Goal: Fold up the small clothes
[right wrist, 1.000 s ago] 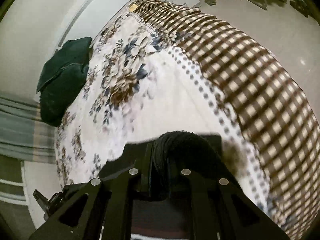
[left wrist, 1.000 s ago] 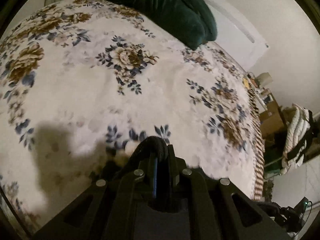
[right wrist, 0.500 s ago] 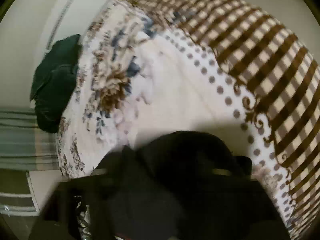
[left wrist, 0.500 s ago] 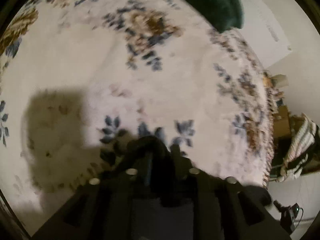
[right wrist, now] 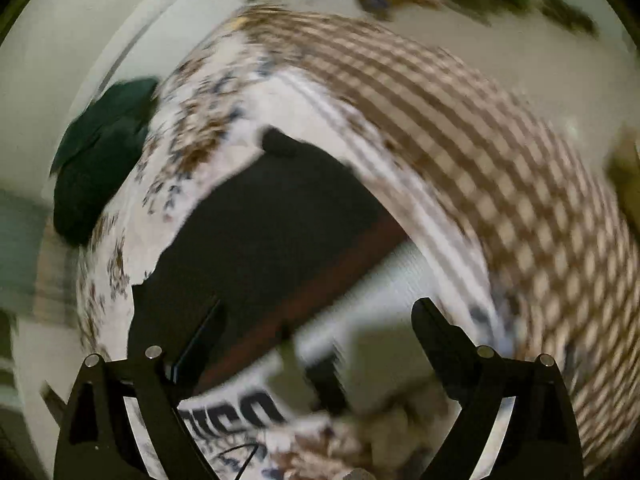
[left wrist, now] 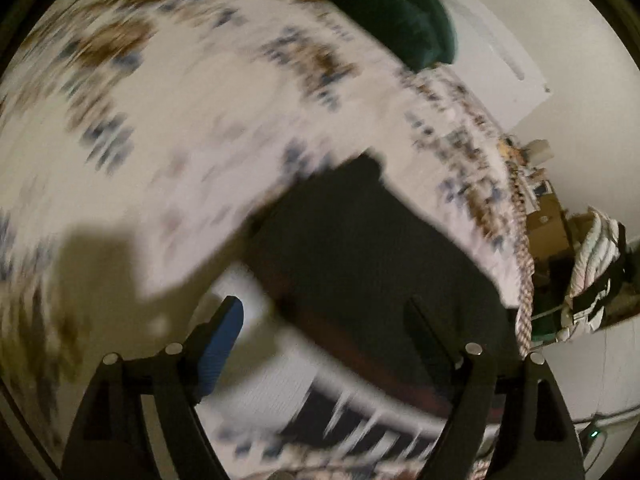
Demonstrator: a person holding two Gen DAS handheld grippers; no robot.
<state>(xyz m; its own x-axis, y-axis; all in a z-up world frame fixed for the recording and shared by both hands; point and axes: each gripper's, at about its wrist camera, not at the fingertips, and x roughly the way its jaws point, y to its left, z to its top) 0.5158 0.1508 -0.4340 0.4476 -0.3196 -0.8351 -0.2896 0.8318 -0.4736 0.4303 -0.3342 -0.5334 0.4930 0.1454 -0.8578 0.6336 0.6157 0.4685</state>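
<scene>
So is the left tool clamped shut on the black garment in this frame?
No. The left tool stands wide open with nothing between its fingers, and the black garment lies on the floral bedspread beyond it.

Both claws (left wrist: 324, 316) (right wrist: 320, 320) wide apart, unladen

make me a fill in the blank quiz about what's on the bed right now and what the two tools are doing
1. The black garment lies on a bedspread printed with ____.
2. The left tool has its fingers spread ____.
3. The right tool grips ____.
4. The pillow at the head of the bed is dark ____.

Missing words: flowers; open; nothing; green
</scene>
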